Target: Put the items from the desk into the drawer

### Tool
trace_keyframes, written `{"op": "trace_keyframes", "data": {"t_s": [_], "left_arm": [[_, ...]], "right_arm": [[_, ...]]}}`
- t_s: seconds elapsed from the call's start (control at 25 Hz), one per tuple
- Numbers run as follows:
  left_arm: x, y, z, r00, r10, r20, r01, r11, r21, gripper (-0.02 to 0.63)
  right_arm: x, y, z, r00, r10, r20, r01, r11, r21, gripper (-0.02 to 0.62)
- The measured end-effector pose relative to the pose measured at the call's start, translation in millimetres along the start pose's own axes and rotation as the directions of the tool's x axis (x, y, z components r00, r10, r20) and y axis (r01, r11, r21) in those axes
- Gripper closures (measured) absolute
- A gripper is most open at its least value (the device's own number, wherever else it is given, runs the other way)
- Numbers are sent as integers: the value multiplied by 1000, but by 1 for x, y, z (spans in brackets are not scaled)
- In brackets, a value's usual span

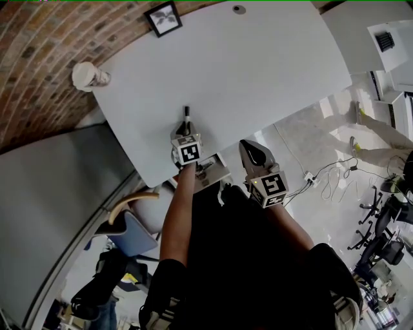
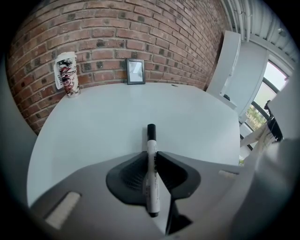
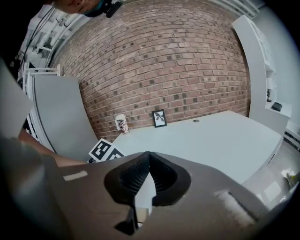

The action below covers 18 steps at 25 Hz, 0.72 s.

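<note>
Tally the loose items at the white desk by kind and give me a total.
Marker: 1, clamped in the left hand-held gripper
Picture frame: 1
Cup: 1
Total: 3

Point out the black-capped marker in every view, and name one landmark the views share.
Head view: the marker pokes out ahead of the left claw, at the picture's centre, over the white desk.
Left gripper view: the marker sits low centre, clamped between the jaws, cap pointing away.
Right gripper view: not in it.
Shared landmark: the picture frame at the desk's far edge.
</note>
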<state>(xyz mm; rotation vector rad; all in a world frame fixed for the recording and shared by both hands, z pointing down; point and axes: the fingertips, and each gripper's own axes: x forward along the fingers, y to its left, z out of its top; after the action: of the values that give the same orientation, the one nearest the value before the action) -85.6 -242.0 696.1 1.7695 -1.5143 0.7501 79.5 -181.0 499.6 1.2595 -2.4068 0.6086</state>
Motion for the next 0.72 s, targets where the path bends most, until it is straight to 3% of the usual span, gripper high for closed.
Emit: {"op": "trace_keyframes", "data": {"t_s": [0.32, 0.72], "left_arm": [[-41, -7, -9, 998, -21, 59, 20, 1000, 15, 522], [-136, -41, -39, 985, -37, 168, 33, 999, 30, 522]], "right_arm": [[-23, 0, -6, 1000, 18, 16, -18, 1000, -7, 591], [-78, 22, -13, 994, 90, 68, -86, 994, -68, 591]]}}
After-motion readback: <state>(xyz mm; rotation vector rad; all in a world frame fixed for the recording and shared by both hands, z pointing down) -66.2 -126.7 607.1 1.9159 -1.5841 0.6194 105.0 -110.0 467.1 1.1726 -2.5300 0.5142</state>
